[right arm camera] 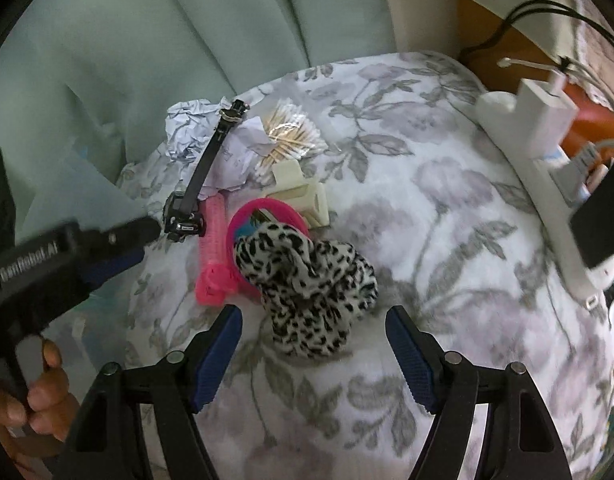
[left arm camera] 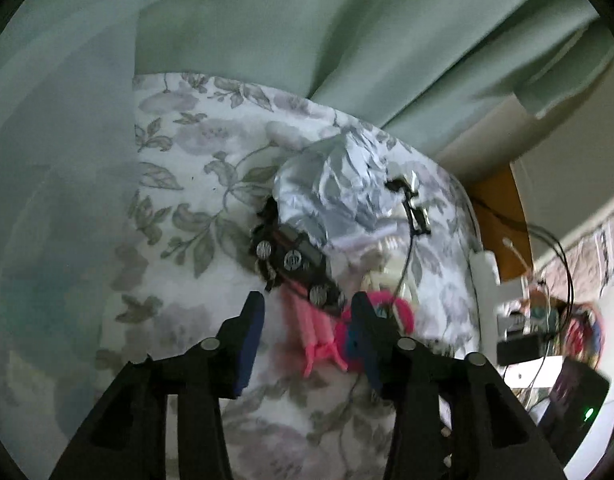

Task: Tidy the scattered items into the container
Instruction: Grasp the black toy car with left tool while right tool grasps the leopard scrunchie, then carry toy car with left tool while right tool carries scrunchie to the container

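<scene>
Pick-up step is judged in hand; nothing is held yet. A pile of small items is seen on a floral bedcover [right arm camera: 447, 208]: a pink roller [right arm camera: 213, 248], a pink ring [right arm camera: 267, 206], a leopard-print scrunchie [right arm camera: 311, 292], a black strap [right arm camera: 203, 168] with a buckle, crumpled paper [right arm camera: 187, 128], a packet of cotton swabs [right arm camera: 291, 132] and a cream clip [right arm camera: 303, 196].

The left gripper [left arm camera: 307, 320] is angled down over the roller [left arm camera: 303, 320], jaws apart, pads not pressing on anything; the roller lies in the gap between them, the ring [left arm camera: 403, 312] beside the right-hand finger. A black beaded piece [left arm camera: 295, 260] and crumpled paper [left arm camera: 331, 188] lie just beyond.

The right gripper [right arm camera: 313, 320] is held over the scrunchie, jaws wide apart, fabric between the tips but not clamped. The left gripper [right arm camera: 119, 240] is also seen from this side, with the person's hand [right arm camera: 39, 400] on its handle.

Next move, as judged: each gripper to be lowered a little further and closed, left on the roller, right on the scrunchie, without snagging the strap or ring.

Container: a pale translucent wall [left arm camera: 67, 160] fills the left of the left view and may be the bin; this cannot be confirmed, and no contents can be made out. All items appear to be outside it.
</scene>
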Demonstrator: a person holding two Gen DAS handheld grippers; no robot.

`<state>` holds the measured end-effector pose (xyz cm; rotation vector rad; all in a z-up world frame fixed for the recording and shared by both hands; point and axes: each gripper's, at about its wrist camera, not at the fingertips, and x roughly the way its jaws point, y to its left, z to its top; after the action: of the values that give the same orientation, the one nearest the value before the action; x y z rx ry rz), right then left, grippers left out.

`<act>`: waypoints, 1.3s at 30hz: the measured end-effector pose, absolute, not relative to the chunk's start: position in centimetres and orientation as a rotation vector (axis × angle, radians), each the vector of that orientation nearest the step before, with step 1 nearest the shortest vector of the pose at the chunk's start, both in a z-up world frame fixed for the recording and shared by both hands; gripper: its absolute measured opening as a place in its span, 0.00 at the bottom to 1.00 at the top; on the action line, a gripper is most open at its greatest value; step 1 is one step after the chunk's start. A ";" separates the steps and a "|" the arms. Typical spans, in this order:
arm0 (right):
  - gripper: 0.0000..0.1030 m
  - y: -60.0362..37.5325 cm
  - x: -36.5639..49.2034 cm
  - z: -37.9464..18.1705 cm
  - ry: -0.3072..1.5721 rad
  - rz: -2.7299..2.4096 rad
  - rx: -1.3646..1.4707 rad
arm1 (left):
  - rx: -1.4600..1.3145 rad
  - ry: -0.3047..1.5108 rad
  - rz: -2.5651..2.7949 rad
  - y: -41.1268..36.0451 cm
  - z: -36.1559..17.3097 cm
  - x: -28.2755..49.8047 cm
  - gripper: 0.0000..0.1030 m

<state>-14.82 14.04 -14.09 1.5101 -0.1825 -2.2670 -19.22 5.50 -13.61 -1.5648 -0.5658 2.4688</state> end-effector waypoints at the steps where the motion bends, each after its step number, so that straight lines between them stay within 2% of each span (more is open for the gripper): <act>1: 0.75 13.8 -15.1 -14.3 -0.183 -2.260 1.515 | -1.570 -0.585 2.468 5.4 -13.7 -19.6 0.48; 5: 0.75 13.3 -16.0 -15.4 -0.194 -2.245 1.545 | -1.595 -0.683 2.434 5.2 -14.8 -21.2 0.48; 8: 0.74 13.1 -16.4 -15.8 -0.194 -2.251 1.543 | -1.625 -0.692 2.454 5.3 -15.5 -22.5 0.48; 10: 0.70 13.1 -16.6 -16.0 -0.196 -2.257 1.542 | -1.628 -0.699 2.456 5.2 -15.8 -22.8 0.48; 14: 0.65 13.3 -17.0 -16.2 -0.212 -2.264 1.539 | -1.616 -0.703 2.460 5.1 -16.0 -23.1 0.35; 22: 0.41 13.9 -16.9 -16.2 -0.256 -2.273 1.543 | -1.583 -0.672 2.475 5.3 -14.9 -22.4 0.31; 27: 0.31 14.5 -16.6 -15.7 -0.278 -2.278 1.551 | -1.552 -0.659 2.474 5.3 -13.3 -21.5 0.30; 39: 0.26 17.3 -14.4 -12.8 -0.371 -2.334 1.508 | -1.438 -0.631 2.487 4.6 -8.4 -16.6 0.28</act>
<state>-14.43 17.31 -12.82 1.5084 -0.3713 -2.3337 -16.58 4.60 -8.43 -1.4376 -0.6309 2.4871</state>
